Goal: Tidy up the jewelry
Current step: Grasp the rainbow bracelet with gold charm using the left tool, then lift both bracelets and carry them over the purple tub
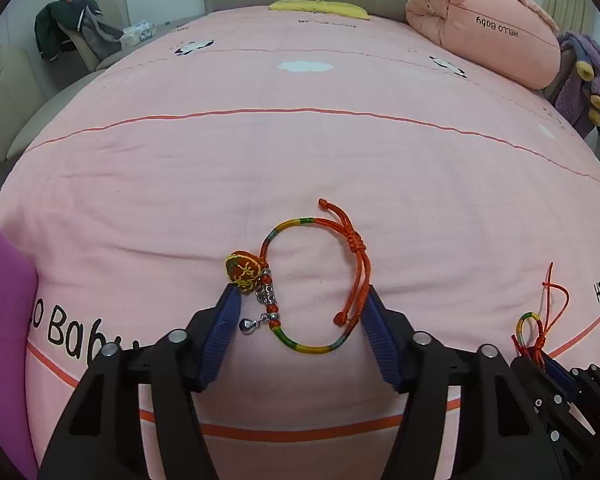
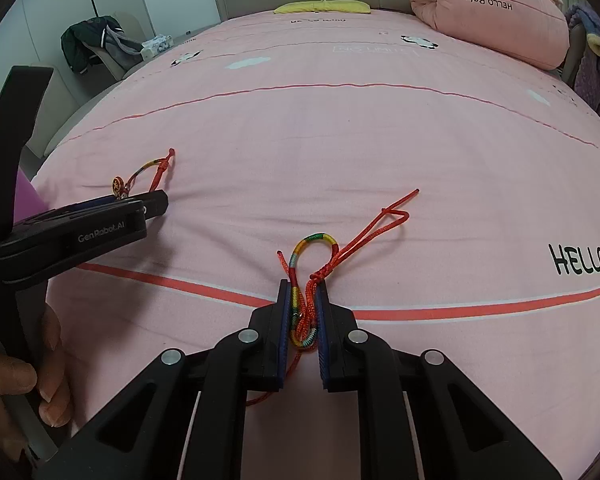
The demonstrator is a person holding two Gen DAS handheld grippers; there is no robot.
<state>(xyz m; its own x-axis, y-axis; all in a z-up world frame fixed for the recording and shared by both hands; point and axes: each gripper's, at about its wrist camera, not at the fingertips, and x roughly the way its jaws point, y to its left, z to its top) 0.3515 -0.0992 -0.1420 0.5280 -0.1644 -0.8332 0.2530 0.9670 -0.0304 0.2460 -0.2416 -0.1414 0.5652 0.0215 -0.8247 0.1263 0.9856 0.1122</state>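
A braided orange and multicolour bracelet (image 1: 300, 227) with an embroidered charm (image 1: 244, 274) and a small bell lies flat on the pink bedspread (image 1: 300, 152). My left gripper (image 1: 298, 294) is open, its blue fingers on either side of the bracelet's near half. The bracelet also shows far left in the right wrist view (image 2: 148, 172). My right gripper (image 2: 303, 290) is shut on a second red and multicolour cord bracelet (image 2: 314, 240), whose loop and tails stick out ahead onto the bed. That bracelet shows at the right in the left wrist view (image 1: 534, 320).
A purple object (image 1: 4, 320) stands at the left edge. A rolled pink quilt (image 1: 484, 36) and a yellow pillow (image 1: 320, 10) lie at the head of the bed. A chair with clothes (image 1: 72, 28) stands beyond the bed's left side.
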